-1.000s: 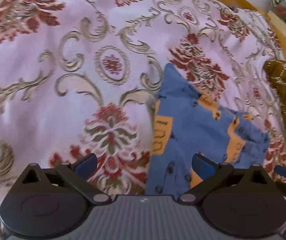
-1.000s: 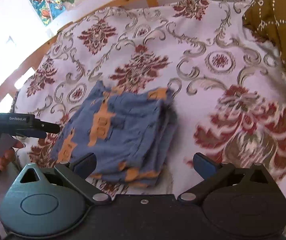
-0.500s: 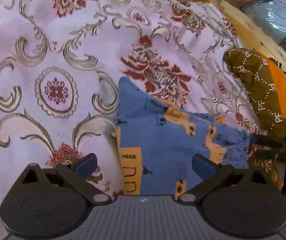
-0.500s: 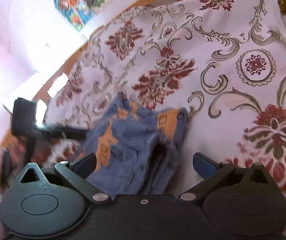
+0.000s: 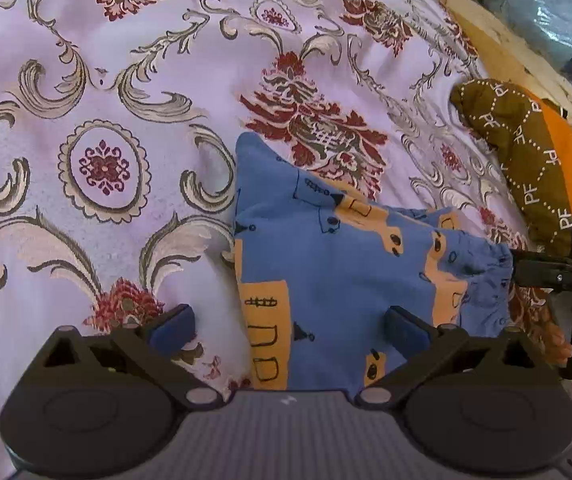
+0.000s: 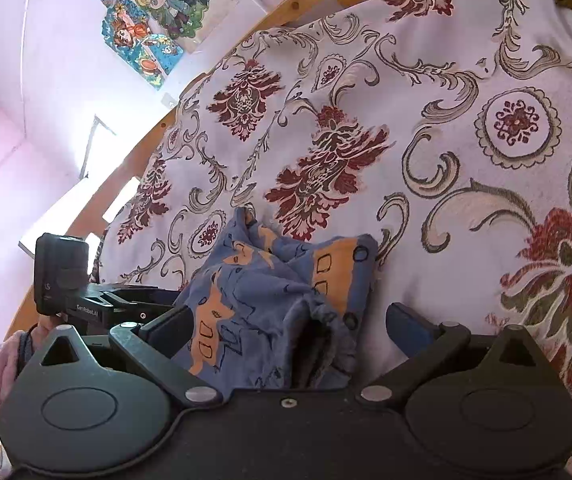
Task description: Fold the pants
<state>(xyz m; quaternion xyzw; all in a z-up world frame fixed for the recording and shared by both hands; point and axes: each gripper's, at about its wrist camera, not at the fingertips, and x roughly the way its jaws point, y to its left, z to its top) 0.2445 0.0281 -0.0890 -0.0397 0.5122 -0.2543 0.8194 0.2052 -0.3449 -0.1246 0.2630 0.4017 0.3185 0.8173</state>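
Note:
The pants [image 5: 338, 264] are small, blue with orange patches, folded into a compact bundle on a patterned bedspread [image 5: 106, 128]. My left gripper [image 5: 288, 326] is open, its jaws low over the bundle's near left edge. My right gripper [image 6: 286, 322] is open, its jaws on either side of the bundle's gathered end [image 6: 282, 300]. Each gripper shows in the other's view: the right gripper [image 5: 546, 270] at the bundle's right end, the left gripper [image 6: 98, 300] at its left side.
A brown dotted cushion [image 5: 526, 148] over orange cloth lies at the bed's right. The wooden bed frame [image 6: 222, 56] curves along the far edge, with cartoon pictures [image 6: 150, 20] on the pink wall. Bagged clothes [image 5: 546, 8] sit beyond the frame.
Both grippers have closed in on the folded pants from opposite sides and dropped lower. The bundle now lies between the jaws of each. Both stay open.

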